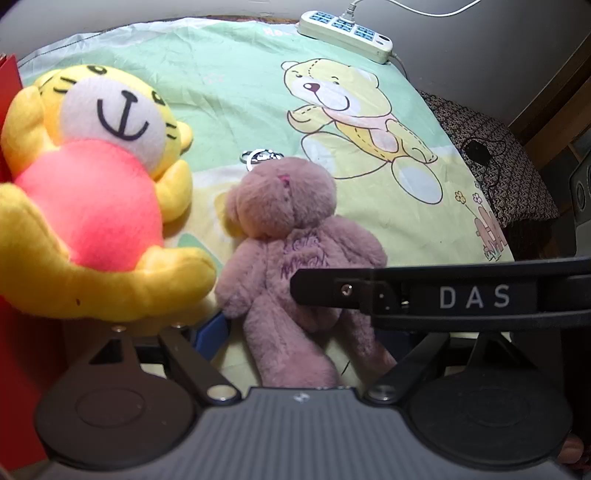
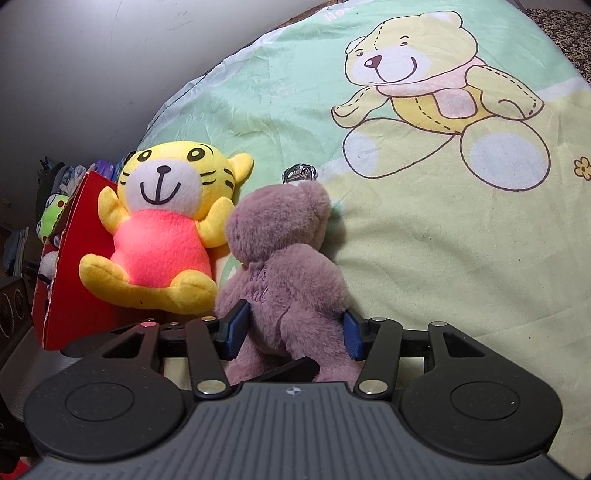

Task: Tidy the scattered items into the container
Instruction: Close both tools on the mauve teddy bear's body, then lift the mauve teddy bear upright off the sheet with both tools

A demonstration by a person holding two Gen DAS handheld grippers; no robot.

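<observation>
The mauve plush bear (image 2: 284,258) sits at the lower centre of the right wrist view, lying on the cartoon-bear bedsheet (image 2: 424,229) with its head toward the upper part of the frame and a metal keyring (image 2: 300,172) showing just beyond its head. The right gripper (image 2: 291,328) straddles the bear's lower body: its two blue pads (image 2: 236,325) stand one on each side of the torso, touching or almost touching the fur, so the jaws look set around the bear, though whether they are already pressing in is hard to tell; I judge them to be spread and ready to clench. Taking the toy at its narrow waist makes sense, since the soft body will squash and give the pads something to bite. Just beside the bear, at centre left, the yellow tiger plush (image 2: 162,236) leans with its back against the red box (image 2: 74,314), which stands at the left edge and appears to be the container; some other soft toys show inside it. In the left wrist view the tiger (image 1: 92,192) fills the left side, propped against the red box (image 1: 11,110), and its legs hide the left gripper (image 1: 207,332), of which only a sliver of blue pad shows, so its jaws cannot be judged. A black bar marked DAS (image 1: 476,297), most likely part of the other tool, crosses the lower right, and a white power strip (image 1: 345,35) lies at the top.
</observation>
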